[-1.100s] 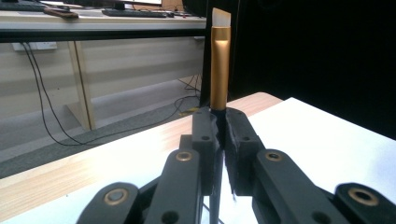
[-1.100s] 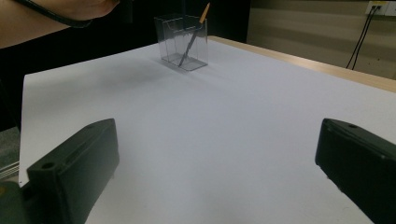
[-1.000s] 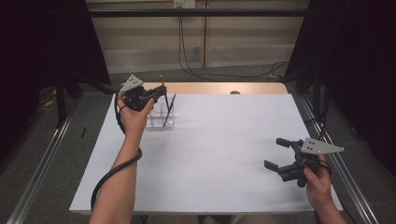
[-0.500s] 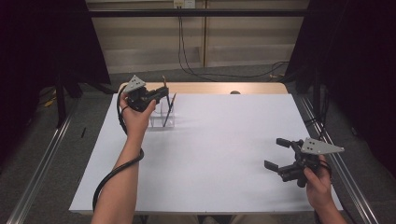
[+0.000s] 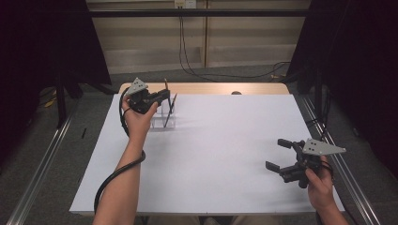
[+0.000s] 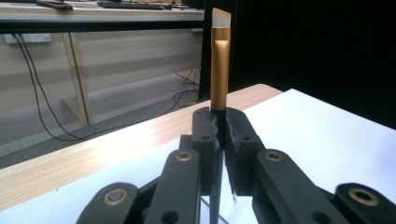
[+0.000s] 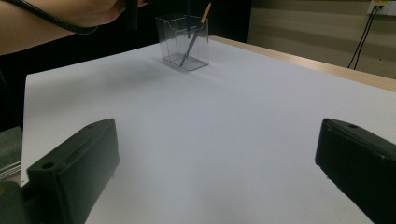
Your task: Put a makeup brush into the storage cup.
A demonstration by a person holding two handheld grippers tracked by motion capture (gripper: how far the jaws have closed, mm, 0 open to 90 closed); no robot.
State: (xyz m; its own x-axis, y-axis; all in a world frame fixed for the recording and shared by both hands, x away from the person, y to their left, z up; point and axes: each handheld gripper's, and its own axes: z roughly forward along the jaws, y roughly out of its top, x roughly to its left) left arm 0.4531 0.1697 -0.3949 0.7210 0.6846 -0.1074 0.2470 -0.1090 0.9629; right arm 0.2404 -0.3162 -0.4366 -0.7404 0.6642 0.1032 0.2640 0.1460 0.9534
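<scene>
While left gripper (image 6: 218, 135) pinches brush (image 6: 220, 60) over clear holder (image 5: 163, 117)
Risk: tilted brush catches holder rim, tips it. Right gripper (image 5: 284, 159) spread, idle.

Brush (image 6: 220, 65): gold ferrule, white bristle tip. Holder (image 7: 182, 42): clear, colourless plastic. Surface (image 5: 225, 154): plain white sheet over light wood-grain edge; left hand-held gripper (image 6: 218, 135) black with brass-coloured pins.

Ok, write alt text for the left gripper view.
The left gripper has its two black jaws shut on a makeup brush with a gold ferrule and a pale angled tip, standing upright above the jaws. Behind it lie the white table top with its wooden edge, and cables hanging by a pale wall.
</scene>
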